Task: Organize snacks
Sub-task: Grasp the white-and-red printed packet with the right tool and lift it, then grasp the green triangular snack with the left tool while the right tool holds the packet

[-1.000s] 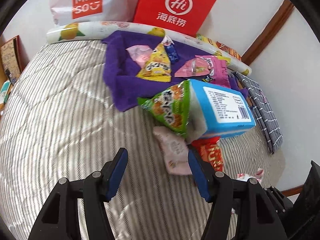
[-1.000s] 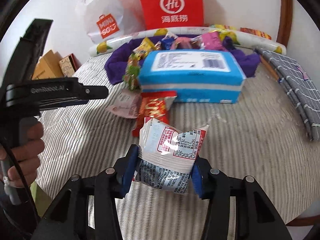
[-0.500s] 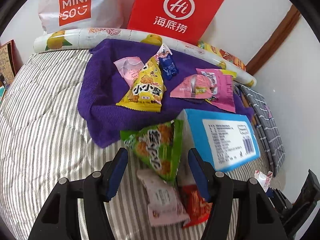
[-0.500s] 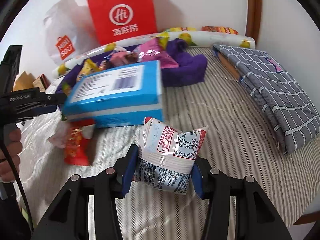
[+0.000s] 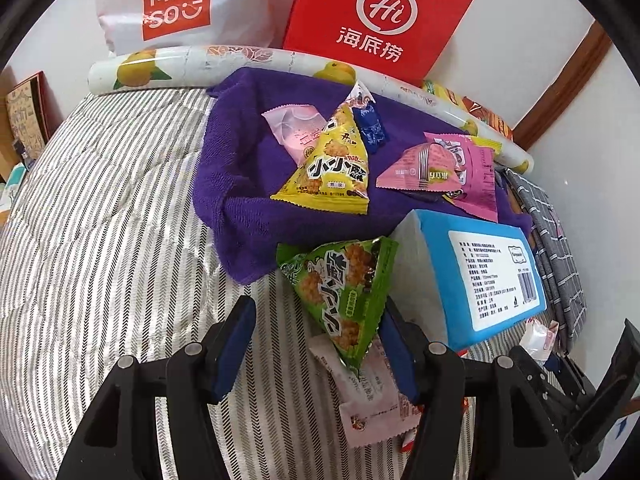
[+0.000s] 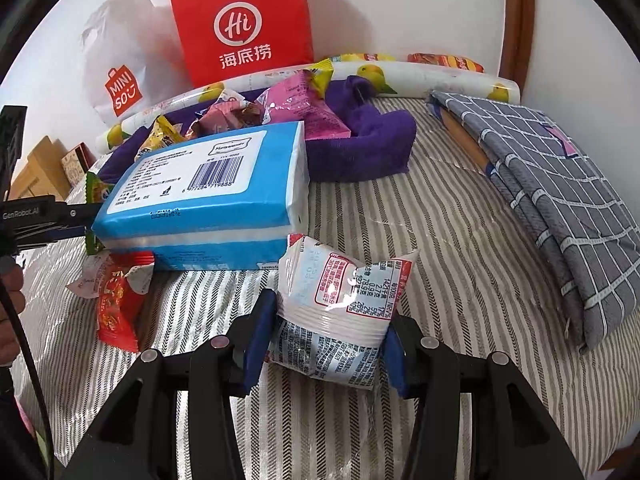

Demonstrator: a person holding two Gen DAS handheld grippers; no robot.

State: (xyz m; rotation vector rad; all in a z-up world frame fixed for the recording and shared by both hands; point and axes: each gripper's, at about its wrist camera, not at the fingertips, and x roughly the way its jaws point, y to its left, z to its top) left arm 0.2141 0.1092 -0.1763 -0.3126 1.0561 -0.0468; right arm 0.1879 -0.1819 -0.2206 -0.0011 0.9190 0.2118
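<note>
A green triangular snack packet (image 5: 340, 292) leans on a blue tissue pack (image 5: 488, 276), above a pale pink packet (image 5: 368, 392). My left gripper (image 5: 316, 348) is open over the striped bedding. The green packet's lower tip lies between its fingers, close to the right one and apart from the left. A yellow packet (image 5: 332, 168) and pink packets (image 5: 424, 164) lie on a purple towel (image 5: 240, 184). My right gripper (image 6: 326, 332) is shut on a white snack packet (image 6: 340, 300), just in front of the tissue pack (image 6: 208, 200). A red packet (image 6: 116, 304) lies to its left.
A red paper bag (image 5: 376, 20) and a white shopping bag (image 5: 176, 0) stand against the wall behind a lemon-print roll (image 5: 192, 62). A folded grey checked cloth (image 6: 560, 200) lies on the right. A hand (image 6: 8, 320) holds the left gripper at the right view's left edge.
The left gripper moved forward, so the green packet's tip now lies between its fingers. The right gripper carried the white packet to the right and closer to the tissue pack.
</note>
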